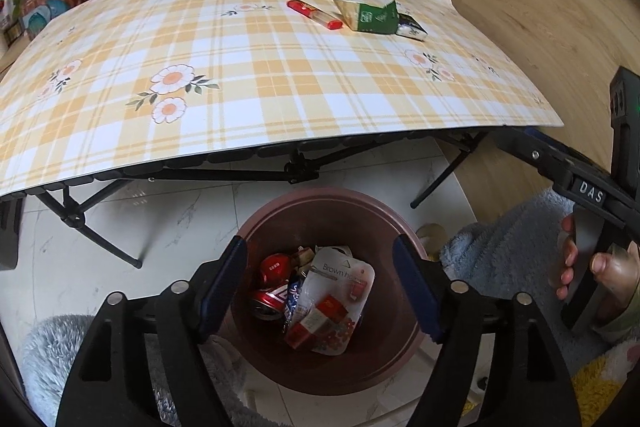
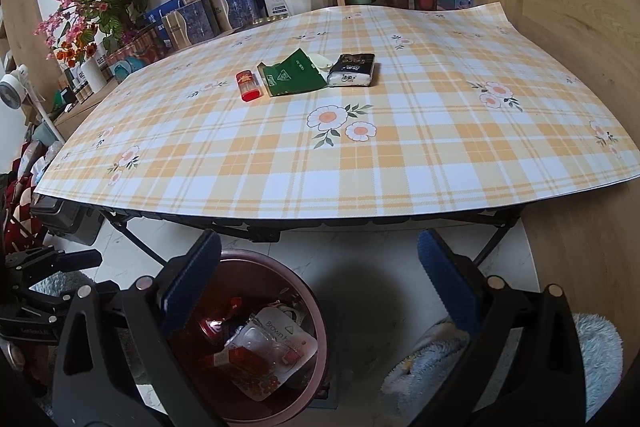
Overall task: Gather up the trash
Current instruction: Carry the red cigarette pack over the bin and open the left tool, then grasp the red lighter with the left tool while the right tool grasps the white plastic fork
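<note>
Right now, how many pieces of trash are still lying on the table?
3, maybe 4. A red lighter, a green wrapper beside it, and a black-and-white tissue pack on its other side. Something pale peeks out behind the wrapper.

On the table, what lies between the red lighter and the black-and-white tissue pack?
A torn green paper packet lies between the red lighter and the black-and-white tissue pack, clearest in the right wrist view.
</note>
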`<state>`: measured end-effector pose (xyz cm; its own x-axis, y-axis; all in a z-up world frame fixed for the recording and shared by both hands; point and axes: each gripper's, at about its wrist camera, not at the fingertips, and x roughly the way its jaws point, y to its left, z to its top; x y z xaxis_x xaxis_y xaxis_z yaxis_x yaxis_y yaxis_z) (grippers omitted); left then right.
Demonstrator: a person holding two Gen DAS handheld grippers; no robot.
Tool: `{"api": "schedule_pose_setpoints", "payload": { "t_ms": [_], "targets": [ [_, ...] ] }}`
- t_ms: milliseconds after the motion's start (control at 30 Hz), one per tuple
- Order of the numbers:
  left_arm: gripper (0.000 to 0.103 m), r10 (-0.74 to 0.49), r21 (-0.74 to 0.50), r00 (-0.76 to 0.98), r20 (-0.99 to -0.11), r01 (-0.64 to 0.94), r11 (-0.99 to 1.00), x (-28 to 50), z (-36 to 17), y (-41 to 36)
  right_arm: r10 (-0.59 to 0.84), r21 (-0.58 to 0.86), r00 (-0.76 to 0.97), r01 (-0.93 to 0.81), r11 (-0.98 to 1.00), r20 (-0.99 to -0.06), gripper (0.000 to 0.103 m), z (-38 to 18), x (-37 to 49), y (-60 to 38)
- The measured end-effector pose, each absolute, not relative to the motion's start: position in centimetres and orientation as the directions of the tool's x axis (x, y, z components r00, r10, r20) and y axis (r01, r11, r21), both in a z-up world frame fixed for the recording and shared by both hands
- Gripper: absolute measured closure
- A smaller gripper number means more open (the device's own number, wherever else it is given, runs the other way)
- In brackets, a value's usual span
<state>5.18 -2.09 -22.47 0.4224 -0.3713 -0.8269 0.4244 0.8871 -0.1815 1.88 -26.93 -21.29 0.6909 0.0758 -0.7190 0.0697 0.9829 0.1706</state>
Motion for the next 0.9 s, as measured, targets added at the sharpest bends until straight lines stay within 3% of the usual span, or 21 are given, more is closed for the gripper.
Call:
{"api": "schedule_pose_setpoints", "payload": {
  "t_ms": [433, 600, 900],
  "targets": [
    [0.010, -0.358, -0.262, 0.553, -0.752, 0.248, 0.933, 5.9, -20.7, 1.5, 0.095, 0.150, 0.672, 0.024, 0.988, -0.734, 0.006, -21.5, 2.4, -26.3],
    [0.008, -0.349, -0.289, 0.585, -0.732, 0.196, 0.937, 6.8, -19.9, 2.8, 0.117, 0.168, 0.688, 0.007, 0.986, -0.717, 0.006, -20.5, 3.2, -27.5],
    [0.008, -0.306, -0.216, 0.661, -0.686, 0.217, 0.952, 11.0, -17.1, 2.6, 0.182, 0.170, 0.700, -0.087, 0.982, -0.690, 0.006, -17.1, 9.0, -30.3]
  ]
}}
